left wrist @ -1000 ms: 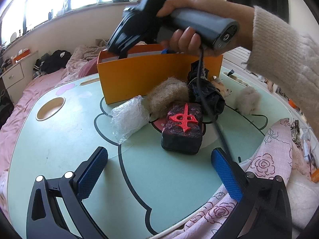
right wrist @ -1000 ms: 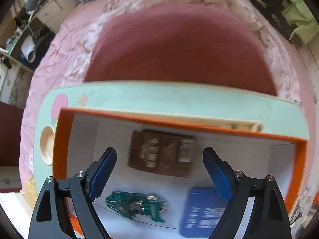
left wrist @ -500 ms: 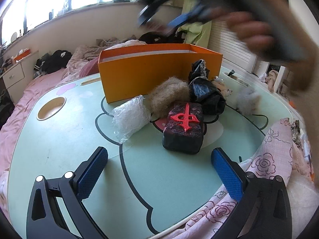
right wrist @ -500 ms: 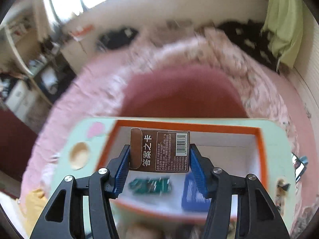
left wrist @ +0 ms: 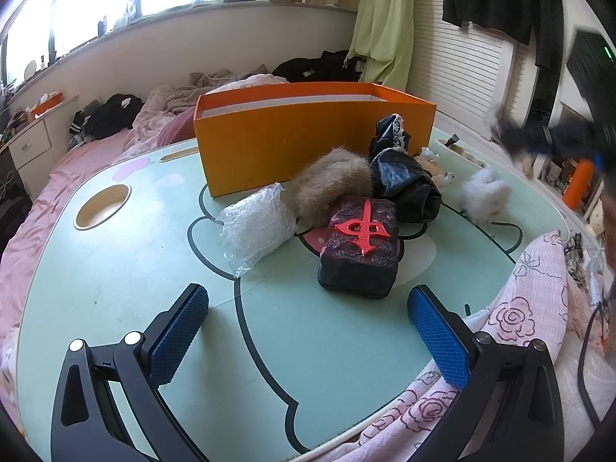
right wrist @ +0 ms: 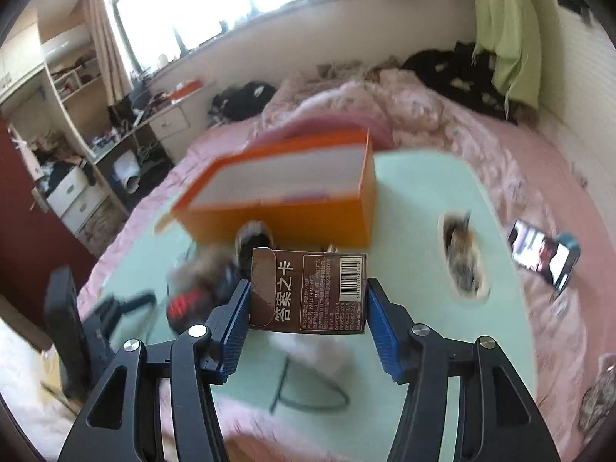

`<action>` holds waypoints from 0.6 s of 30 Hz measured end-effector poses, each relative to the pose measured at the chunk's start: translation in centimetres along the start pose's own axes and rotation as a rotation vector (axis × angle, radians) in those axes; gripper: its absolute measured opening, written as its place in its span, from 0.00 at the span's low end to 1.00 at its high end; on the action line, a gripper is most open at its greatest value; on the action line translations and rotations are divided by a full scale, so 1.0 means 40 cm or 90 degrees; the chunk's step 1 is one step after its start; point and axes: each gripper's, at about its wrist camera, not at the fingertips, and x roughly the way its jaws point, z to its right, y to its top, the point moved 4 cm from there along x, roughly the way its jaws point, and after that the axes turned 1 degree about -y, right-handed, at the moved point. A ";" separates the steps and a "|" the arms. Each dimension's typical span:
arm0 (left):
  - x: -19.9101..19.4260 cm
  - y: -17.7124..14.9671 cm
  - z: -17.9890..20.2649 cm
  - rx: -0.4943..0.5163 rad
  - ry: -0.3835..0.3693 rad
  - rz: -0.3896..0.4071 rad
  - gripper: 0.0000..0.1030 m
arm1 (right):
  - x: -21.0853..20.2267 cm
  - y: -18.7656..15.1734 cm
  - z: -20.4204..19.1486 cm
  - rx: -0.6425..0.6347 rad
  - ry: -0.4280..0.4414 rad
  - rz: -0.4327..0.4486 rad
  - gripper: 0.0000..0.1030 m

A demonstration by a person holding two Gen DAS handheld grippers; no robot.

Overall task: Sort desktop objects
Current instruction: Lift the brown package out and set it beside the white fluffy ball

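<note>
Brown card box [right wrist: 308, 292] clamped in right gripper [right wrist: 308, 308], aloft near of orange box [left wrist: 313, 134], mid-carry; left gripper [left wrist: 308, 331] agape, empty over bench [left wrist: 115, 269]; next, probably finding a clear spot to set down.

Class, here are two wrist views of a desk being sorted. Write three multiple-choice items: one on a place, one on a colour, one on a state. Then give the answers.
1. Where does the dark block with the red symbol lie?
A. inside the orange box
B. on the green table, in front of the orange box
C. on the bed

2. What colour is the outside of the open box?
A. orange
B. blue
C. white

3. What are the right tongs doing?
A. standing empty
B. resting on the table
C. gripping a brown card pack

Answers:
1 B, it sits on the table nearer the camera than the box.
2 A, its walls are orange.
3 C, the brown card pack is pressed between both blue pads.
</note>
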 end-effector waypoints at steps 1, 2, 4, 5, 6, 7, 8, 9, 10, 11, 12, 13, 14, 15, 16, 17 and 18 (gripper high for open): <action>-0.001 0.000 -0.001 0.000 0.000 0.000 1.00 | 0.007 -0.019 -0.015 -0.010 0.002 -0.006 0.56; -0.001 0.000 -0.001 0.000 0.001 0.000 1.00 | 0.015 -0.035 -0.036 -0.025 0.003 -0.010 0.56; -0.001 0.000 -0.002 0.000 0.000 -0.001 1.00 | 0.032 -0.051 -0.080 -0.061 0.003 -0.011 0.56; -0.001 0.000 -0.003 0.000 0.000 -0.001 1.00 | 0.044 -0.051 -0.110 -0.081 0.000 -0.008 0.56; -0.001 0.000 -0.004 0.000 0.000 -0.001 1.00 | 0.052 -0.050 -0.123 -0.092 -0.003 -0.006 0.56; -0.001 0.000 -0.003 0.000 0.000 -0.001 1.00 | 0.063 -0.051 -0.136 -0.104 -0.009 0.000 0.57; -0.001 0.000 -0.004 -0.001 0.000 -0.001 1.00 | 0.070 -0.050 -0.147 -0.113 -0.018 0.010 0.60; -0.002 -0.001 -0.006 -0.001 0.000 -0.001 1.00 | 0.073 -0.047 -0.159 -0.122 -0.035 0.028 0.64; -0.002 -0.001 -0.008 -0.002 0.000 -0.001 1.00 | 0.073 -0.049 -0.163 -0.127 -0.049 0.043 0.74; -0.002 -0.001 -0.011 -0.003 0.000 -0.001 1.00 | 0.068 -0.054 -0.165 -0.131 -0.061 0.059 0.82; -0.002 -0.001 -0.013 -0.004 0.000 -0.001 1.00 | 0.061 -0.064 -0.170 -0.137 -0.064 0.077 0.84; -0.001 -0.002 -0.013 -0.004 0.000 -0.002 1.00 | 0.053 -0.074 -0.173 -0.143 -0.062 0.087 0.87; 0.000 -0.003 -0.014 -0.005 0.000 -0.002 1.00 | 0.047 -0.083 -0.174 -0.149 -0.063 0.094 0.89; 0.000 -0.003 -0.015 -0.005 0.001 -0.002 1.00 | 0.042 -0.098 -0.175 -0.157 -0.070 0.099 0.90; 0.000 -0.004 -0.018 -0.005 0.001 -0.003 1.00 | 0.039 -0.117 -0.174 -0.166 -0.088 0.101 0.94; 0.000 -0.005 -0.019 -0.005 0.002 -0.003 1.00 | 0.041 -0.134 -0.172 -0.173 -0.105 0.096 0.97; 0.000 -0.005 -0.020 -0.006 0.002 -0.004 1.00 | 0.050 -0.152 -0.172 -0.183 -0.123 0.083 0.97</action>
